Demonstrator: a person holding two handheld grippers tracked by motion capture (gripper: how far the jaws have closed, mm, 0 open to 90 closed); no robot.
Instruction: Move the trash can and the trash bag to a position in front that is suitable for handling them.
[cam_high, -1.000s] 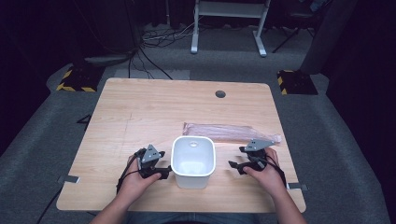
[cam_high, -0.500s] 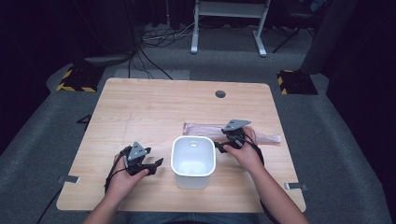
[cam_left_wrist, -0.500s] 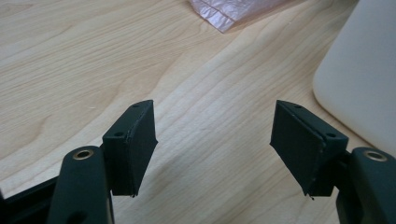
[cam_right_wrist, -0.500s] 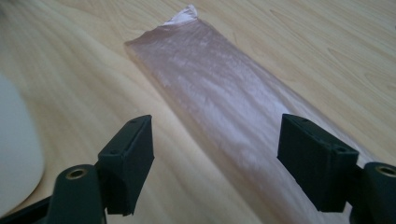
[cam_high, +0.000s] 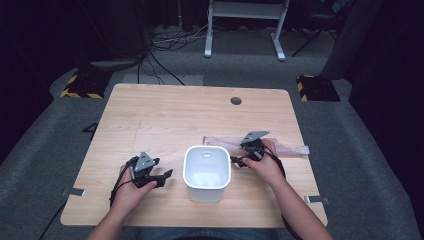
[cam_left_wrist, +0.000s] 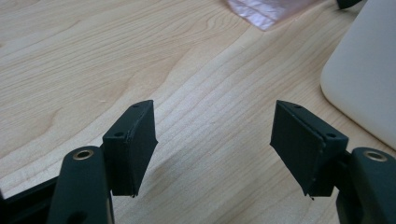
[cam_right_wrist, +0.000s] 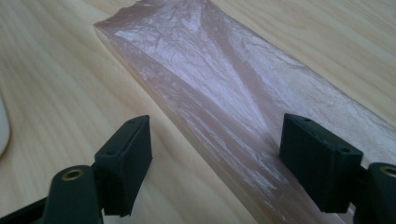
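- Pink, crinkled plastic bag lies flat on the wooden table, stretched sideways just behind the white bin.
- White bin stands upright and open-topped near the person's edge of the table, between the two hands.
- Right gripper sits just beside the bin's right rim, over the near edge of the bag; in the right gripper view its jaws stand wide apart, one over bare wood, the other over the bag, pressing on nothing.
- Left gripper hovers over the table left of the bin, jaws pointing toward it; in the left gripper view they gape wide with only wood between them, the bin at the right edge.
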